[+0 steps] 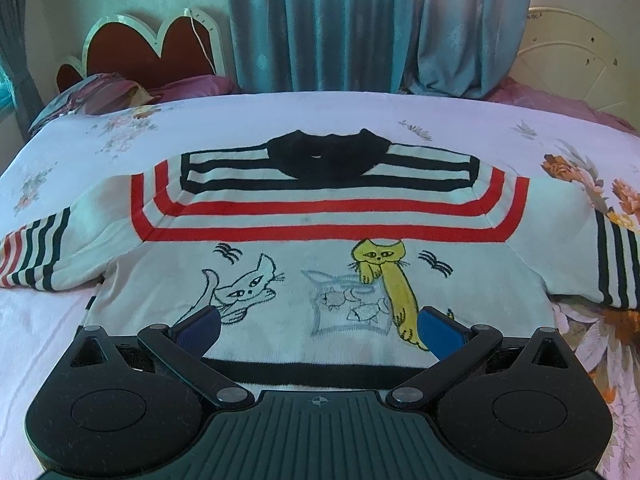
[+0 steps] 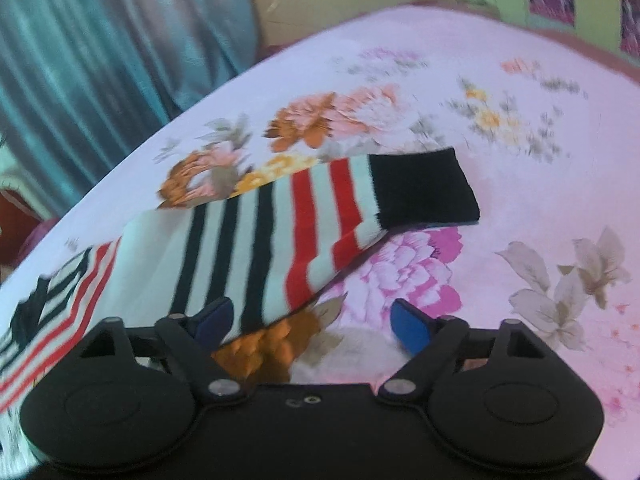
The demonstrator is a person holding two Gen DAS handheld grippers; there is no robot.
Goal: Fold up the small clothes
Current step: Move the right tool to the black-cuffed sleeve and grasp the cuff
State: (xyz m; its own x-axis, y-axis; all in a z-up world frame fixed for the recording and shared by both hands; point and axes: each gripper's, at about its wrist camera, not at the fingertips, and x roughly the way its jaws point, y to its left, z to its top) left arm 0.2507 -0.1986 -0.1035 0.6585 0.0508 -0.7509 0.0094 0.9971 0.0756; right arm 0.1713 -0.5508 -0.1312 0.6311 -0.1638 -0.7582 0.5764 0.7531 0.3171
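One small knitted sweater (image 1: 320, 272) lies flat on the bed (image 1: 80, 152), front side up, its black collar (image 1: 324, 156) pointing away toward the teal curtains (image 1: 360, 20) and its black hem nearest the left gripper. Its body runs from hem to collar straight ahead of the left camera, while the two sleeves spread out to either side, so the garment's longest line runs across the bed. Two red bands and two black bands ring the yoke; below them sit two drawn cats, one white and one yellow.

The left gripper (image 1: 320, 328) tilts down over the hem, and its two blue fingers (image 1: 438, 332) stand wide apart above the fabric, gripping nothing.

In the right wrist view, one sleeve (image 2: 272, 240) stretches diagonally up toward the right, ending in a black cuff (image 2: 424, 188) on the floral sheet. The right gripper (image 2: 312, 324) angles down at the sleeve's lower edge; its fingers (image 2: 408, 326) are spread, one over the striped cloth and one over the sheet, not pressing on anything. That view is blurred.
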